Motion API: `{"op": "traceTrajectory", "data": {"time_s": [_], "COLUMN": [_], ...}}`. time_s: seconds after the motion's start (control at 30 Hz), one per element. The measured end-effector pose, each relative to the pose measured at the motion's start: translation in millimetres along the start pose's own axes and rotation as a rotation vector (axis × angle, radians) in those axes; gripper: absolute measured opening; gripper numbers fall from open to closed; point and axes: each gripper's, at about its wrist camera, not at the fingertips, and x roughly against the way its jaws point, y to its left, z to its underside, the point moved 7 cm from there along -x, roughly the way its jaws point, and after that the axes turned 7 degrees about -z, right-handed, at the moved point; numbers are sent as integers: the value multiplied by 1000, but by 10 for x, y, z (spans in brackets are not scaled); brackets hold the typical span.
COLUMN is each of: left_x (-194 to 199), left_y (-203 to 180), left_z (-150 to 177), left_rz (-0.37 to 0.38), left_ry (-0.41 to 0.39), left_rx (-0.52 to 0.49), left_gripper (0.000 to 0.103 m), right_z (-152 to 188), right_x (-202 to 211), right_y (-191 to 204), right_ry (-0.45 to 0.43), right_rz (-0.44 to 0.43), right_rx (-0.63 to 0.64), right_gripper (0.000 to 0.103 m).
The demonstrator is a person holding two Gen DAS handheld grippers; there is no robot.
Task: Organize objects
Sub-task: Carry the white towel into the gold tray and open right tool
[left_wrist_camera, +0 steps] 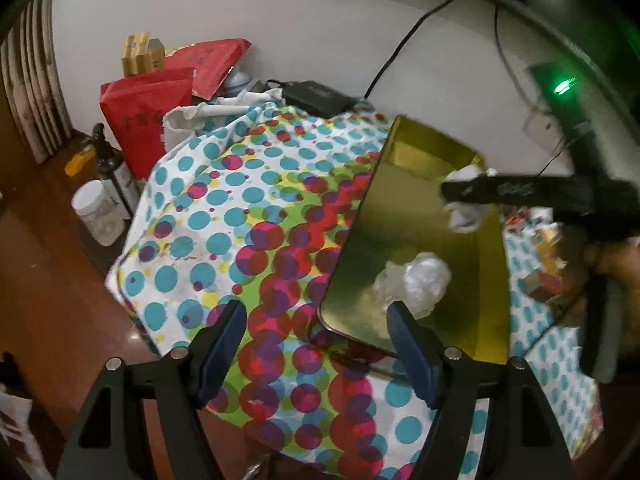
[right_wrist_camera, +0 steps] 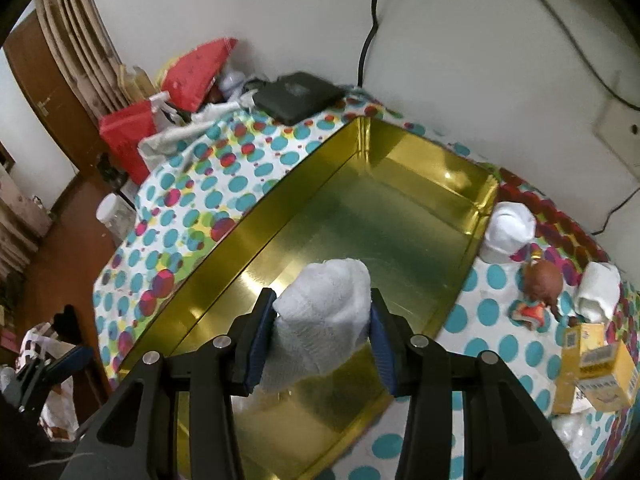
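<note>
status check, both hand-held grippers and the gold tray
Left hand-held gripper open, empty. Right hand-held gripper shut on white towel roll, over gold tray. Plastic wad already in tray.

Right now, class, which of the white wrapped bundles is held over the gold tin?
The bundle clamped in the right tongs; the other two sit on the spotted cloth beside the tin.

Both wrist views look down, sharing the gold tray (left_wrist_camera: 404, 184) (right_wrist_camera: 400, 152).
</note>
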Motion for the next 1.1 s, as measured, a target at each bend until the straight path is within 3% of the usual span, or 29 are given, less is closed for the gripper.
{"op": "traceTrajectory", "data": {"time_s": [0.17, 0.37, 0.57, 0.63, 0.77, 0.93, 1.1], "left_x": [30, 37, 47, 52, 79, 109, 135], "left_y": [49, -38, -94, -126, -197, -416, -768], "left_z": [-10, -7, -12, -10, -31, -28, 30], "left_rz": [73, 2, 50, 46, 40, 70, 105], "left_ry": [-36, -46, -35, -39, -60, -75, -85], "left_rx": [65, -55, -27, -30, -42, -97, -177], "left_gripper": [75, 75, 75, 75, 75, 75, 75], "right_z": [-3, 18, 36, 22, 3, 247, 799], "right_x": [-195, -297, -280, -205, 115, 724, 1154], "right_y": [-31, -97, -103, -73, -35, -250, -715], "right_ry": [33, 51, 28, -1, -104, -278, -318], "right_rz": [11, 15, -10, -15, 14, 35, 132], "right_rx": [-14, -26, -36, -22, 29, 41, 17], "right_gripper": [43, 43, 47, 50, 72, 72, 72]}}
